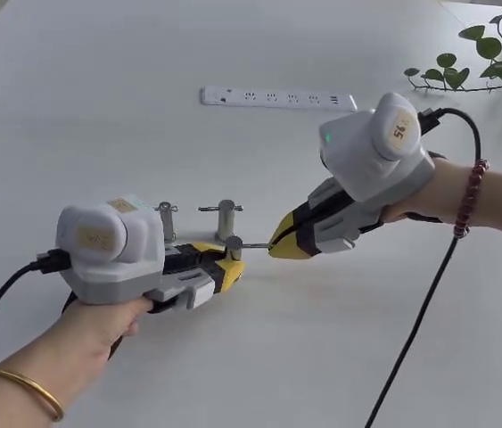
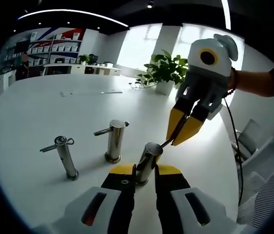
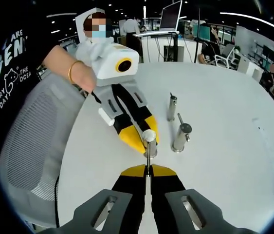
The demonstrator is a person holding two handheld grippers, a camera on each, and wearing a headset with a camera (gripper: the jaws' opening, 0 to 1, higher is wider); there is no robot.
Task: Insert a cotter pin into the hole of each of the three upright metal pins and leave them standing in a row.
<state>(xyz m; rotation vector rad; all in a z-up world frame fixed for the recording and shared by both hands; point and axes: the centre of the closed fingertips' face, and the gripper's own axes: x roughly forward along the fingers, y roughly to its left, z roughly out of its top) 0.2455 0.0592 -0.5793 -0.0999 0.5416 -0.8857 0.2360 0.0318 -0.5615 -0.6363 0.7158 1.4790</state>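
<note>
On the left, the left tongs (image 1: 229, 265) were clamped around the third pin (image 1: 234, 242), holding it upright on the counter (image 1: 322, 339). Just behind stood the first pin (image 1: 167, 220) and the second pin (image 1: 226, 217), both already threaded crosswise: two down! Next came the last cotter pin (image 1: 253, 245), its tip right at the third pin's head; how far in it sat couldn't be told. On the right, the right tongs (image 1: 275, 247) were pinched tight on its tail. One push left, by the look of it, then release.

Left claw (image 1: 231, 263) low, level, jaws clamped on metal pin (image 2: 146, 158); right claw (image 1: 277, 245) angled down toward it, pinching cotter pin (image 1: 255, 245); tips near.
</note>
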